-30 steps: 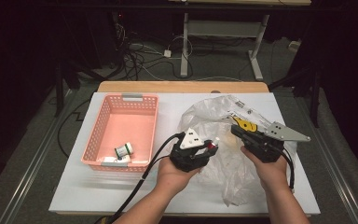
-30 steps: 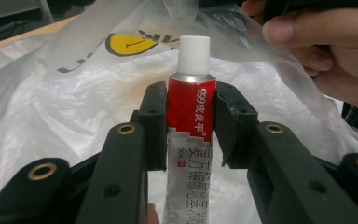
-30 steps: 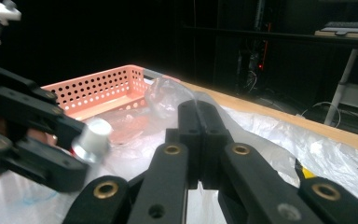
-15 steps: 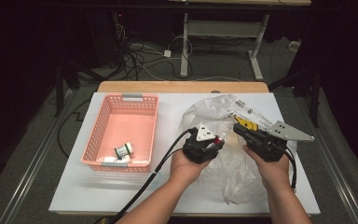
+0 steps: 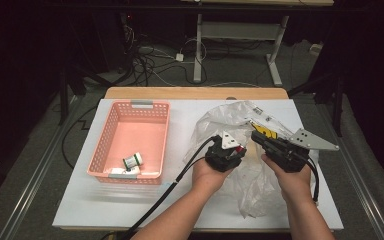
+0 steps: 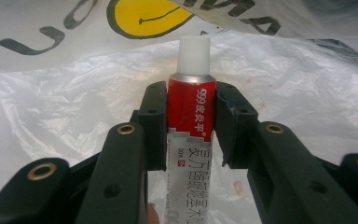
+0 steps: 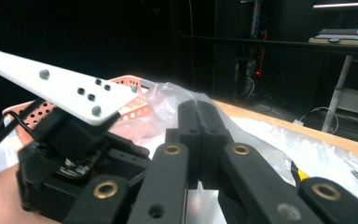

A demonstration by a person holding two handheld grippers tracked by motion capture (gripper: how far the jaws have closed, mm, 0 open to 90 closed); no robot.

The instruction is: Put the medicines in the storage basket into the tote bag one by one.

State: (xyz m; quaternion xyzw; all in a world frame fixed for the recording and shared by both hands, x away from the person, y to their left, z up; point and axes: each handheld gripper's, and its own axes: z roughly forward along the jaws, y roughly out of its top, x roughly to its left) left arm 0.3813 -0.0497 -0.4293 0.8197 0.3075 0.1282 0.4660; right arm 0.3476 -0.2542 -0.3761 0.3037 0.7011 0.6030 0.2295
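A red and white tube (image 6: pixel 190 112) with a white cap (image 6: pixel 195 54) stands between the pads of the left gripper (image 6: pixel 190 122), which is clamped on its upper part; the cap sticks out past the jaw tips. In the high view only a small red bit of the tube (image 5: pixel 236 148) shows at the left gripper (image 5: pixel 226 152), above the clear plastic bag (image 5: pixel 230 117). In the left gripper view the bag (image 6: pixel 307 93) lies all around behind the tube, with a yellow smiley print (image 6: pixel 144 14) and black letters at the top.

The right gripper (image 5: pixel 261 138) is just beside the left one, over the bag's right half. In its own view its jaws (image 7: pixel 199 135) are pressed together, and thin film of the bag may be pinched between them, though that is hard to tell.

The bag lies on a white table (image 5: pixel 80 200). Well to the left stands a pink basket (image 5: pixel 105 145) with a small white bottle (image 5: pixel 133 160) and a flat white item (image 5: pixel 125 171) in its near end.
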